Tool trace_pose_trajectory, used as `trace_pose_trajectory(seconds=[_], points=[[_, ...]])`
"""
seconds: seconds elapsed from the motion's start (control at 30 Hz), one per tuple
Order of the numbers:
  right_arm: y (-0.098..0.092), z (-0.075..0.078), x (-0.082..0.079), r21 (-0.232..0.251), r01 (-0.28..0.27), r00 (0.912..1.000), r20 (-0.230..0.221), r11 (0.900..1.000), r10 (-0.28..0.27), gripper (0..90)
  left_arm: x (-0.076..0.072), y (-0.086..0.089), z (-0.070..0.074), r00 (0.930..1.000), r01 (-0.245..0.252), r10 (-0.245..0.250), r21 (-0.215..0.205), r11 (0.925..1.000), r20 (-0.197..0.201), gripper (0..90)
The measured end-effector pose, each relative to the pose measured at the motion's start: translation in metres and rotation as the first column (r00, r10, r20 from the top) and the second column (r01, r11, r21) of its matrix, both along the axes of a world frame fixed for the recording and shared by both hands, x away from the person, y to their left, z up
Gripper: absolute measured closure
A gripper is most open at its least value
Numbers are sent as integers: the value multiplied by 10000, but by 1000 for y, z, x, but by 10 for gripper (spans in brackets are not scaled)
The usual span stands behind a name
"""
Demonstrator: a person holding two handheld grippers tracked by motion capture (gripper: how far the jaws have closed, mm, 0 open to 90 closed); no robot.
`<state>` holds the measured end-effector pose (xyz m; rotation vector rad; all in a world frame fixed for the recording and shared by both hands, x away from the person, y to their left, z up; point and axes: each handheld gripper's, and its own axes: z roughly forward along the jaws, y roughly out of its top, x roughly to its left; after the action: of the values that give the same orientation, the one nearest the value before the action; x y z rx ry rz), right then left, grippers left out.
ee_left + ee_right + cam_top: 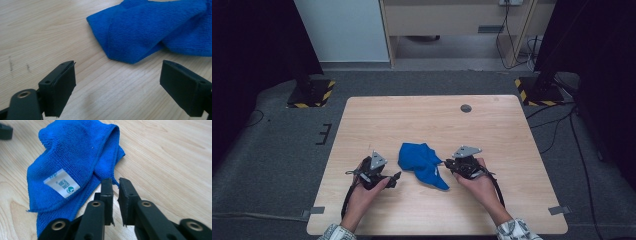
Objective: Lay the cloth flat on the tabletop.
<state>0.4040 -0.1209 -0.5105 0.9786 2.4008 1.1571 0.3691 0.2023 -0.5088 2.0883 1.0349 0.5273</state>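
On the pale wooden surface (492,130), a crumpled blue microfibre cloth (422,162), judged soft and light, is flanked by the spread left gripper (117,82) and the nearly closed, empty right gripper (115,192); a corner is best pinched.

Cloth (422,164) on table (432,120), near front edge. Left gripper (395,179) just left of cloth, right gripper (446,163) at its right edge.

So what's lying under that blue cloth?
Around the crumpled blue cloth only the bare wooden table shows. A white label lies on top. Its folds hide whatever might be beneath.
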Motion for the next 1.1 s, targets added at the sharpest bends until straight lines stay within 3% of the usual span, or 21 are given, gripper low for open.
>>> trace_pose_trajectory(seconds=[0.13,0.33,0.5,0.63,0.73,0.8,1.1], points=[[1,-4,2,-187,-51,10000,-70,9998,50,809,-2,-6,1,9999,97,-97,25,10000,50,157],[0,-8,9,96,258,9996,-102,9996,-257,625,-1,-9,0,9998,175,-175,87,9998,85,193],[8,-15,15,-92,-39,9998,-175,9999,37,593,-1,-13,-2,9995,319,-320,104,9994,47,194],[15,-21,19,-347,-164,9996,-254,9993,156,660,-1,-13,-1,9993,345,-345,5,9994,128,193],[16,-23,19,-406,-307,9993,-208,9987,299,827,-1,-13,-2,9994,328,-328,-17,9995,100,193],[16,-22,19,-495,-265,9995,-186,9984,256,883,-1,-12,-2,9995,311,-311,-15,9995,87,193],[7,-8,11,-333,-313,9995,-99,9990,310,895,-1,-13,-1,9993,348,-349,57,9994,154,194]])
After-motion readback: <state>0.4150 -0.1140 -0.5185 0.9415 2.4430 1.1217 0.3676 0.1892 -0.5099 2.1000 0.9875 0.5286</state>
